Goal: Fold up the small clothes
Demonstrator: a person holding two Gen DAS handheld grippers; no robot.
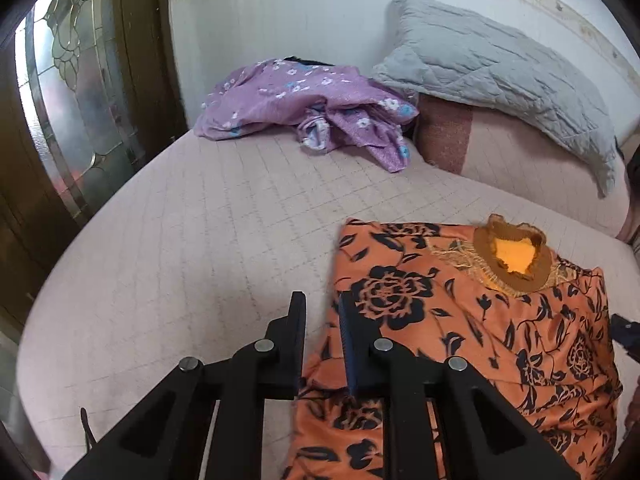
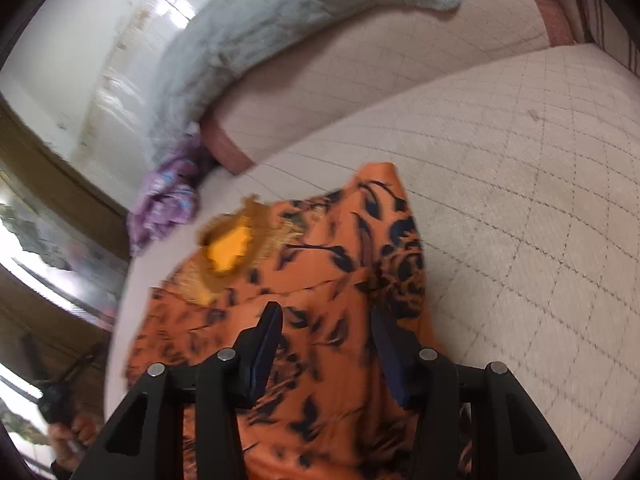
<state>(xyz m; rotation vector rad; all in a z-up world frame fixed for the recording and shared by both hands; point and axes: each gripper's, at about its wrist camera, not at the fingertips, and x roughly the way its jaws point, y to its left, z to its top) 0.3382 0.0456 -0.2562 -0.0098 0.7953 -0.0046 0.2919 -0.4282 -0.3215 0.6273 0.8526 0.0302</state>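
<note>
Two garments lie on the bed point(image 1: 180, 240): one orange dress point(image 1: 460, 320) with a black flower print, and one purple floral garment point(image 1: 304, 116) in a crumpled heap. The orange dress lies spread directly ahead of and under both tongs, its brown-trimmed neckline point(image 1: 514, 258) at the far end, beyond the tips and off to the right of the left tongs point(image 1: 322, 308). The left tongs hover at the dress's left edge, their two fingers close together with a narrow gap between them; the right finger is over the print and the left one over bare mattress cover, and no cloth is pinched between them. The right tongs point(image 2: 326, 316) are spread wide above the middle of the dress, with nothing between the fingers; whether they touch the fabric I cannot tell, as that view is blurred. The purple garment sits well beyond the left tongs, at the far side of the bed against the wall. One grey quilted pillow point(image 1: 492, 76) leans on one pinkish bolster point(image 1: 520, 168), far ahead and to the right of the left tongs. One glazed wooden door point(image 1: 80, 100) stands to their left. In the right wrist view, the left tongs appear small at the lower left edge, held in a hand point(image 2: 70, 438).
</note>
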